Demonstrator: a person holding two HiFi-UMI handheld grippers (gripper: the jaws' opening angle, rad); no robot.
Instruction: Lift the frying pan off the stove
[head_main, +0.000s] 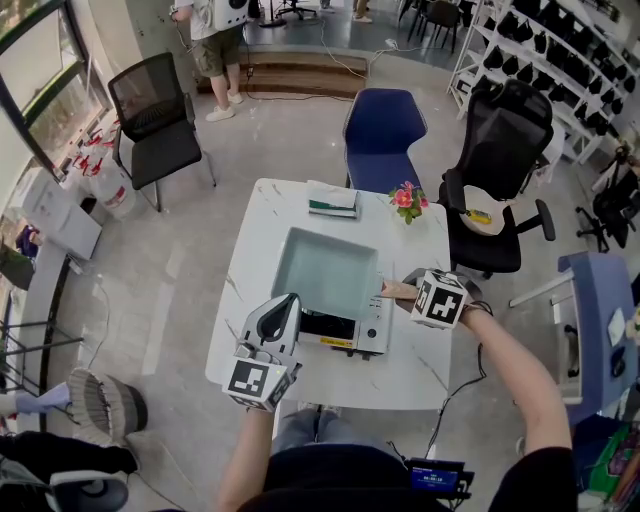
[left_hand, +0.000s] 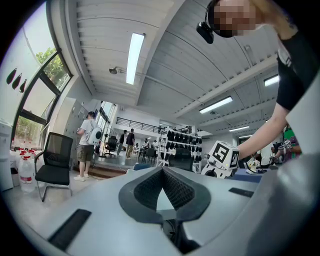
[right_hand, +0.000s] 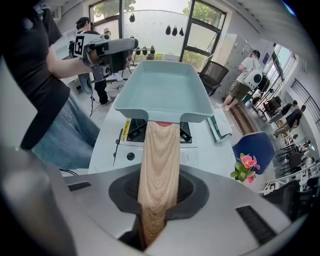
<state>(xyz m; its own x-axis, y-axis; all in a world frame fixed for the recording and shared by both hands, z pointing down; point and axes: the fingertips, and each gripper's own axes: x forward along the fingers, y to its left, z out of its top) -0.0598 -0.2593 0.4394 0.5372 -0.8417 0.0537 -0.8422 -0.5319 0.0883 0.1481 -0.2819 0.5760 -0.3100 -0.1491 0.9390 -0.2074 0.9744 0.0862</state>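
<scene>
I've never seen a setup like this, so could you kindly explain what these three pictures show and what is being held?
No robot here: a person holds a two-jaw tool in each hand. One picture comes from a camera on the person's head, looking down; the other two ride on the tools. On the white table sit a stove, a book and pink flowers. The right tool is clamped on the wooden handle of a teal frying pan, held over the stove. The left tool is shut and empty, pointing upward.
</scene>
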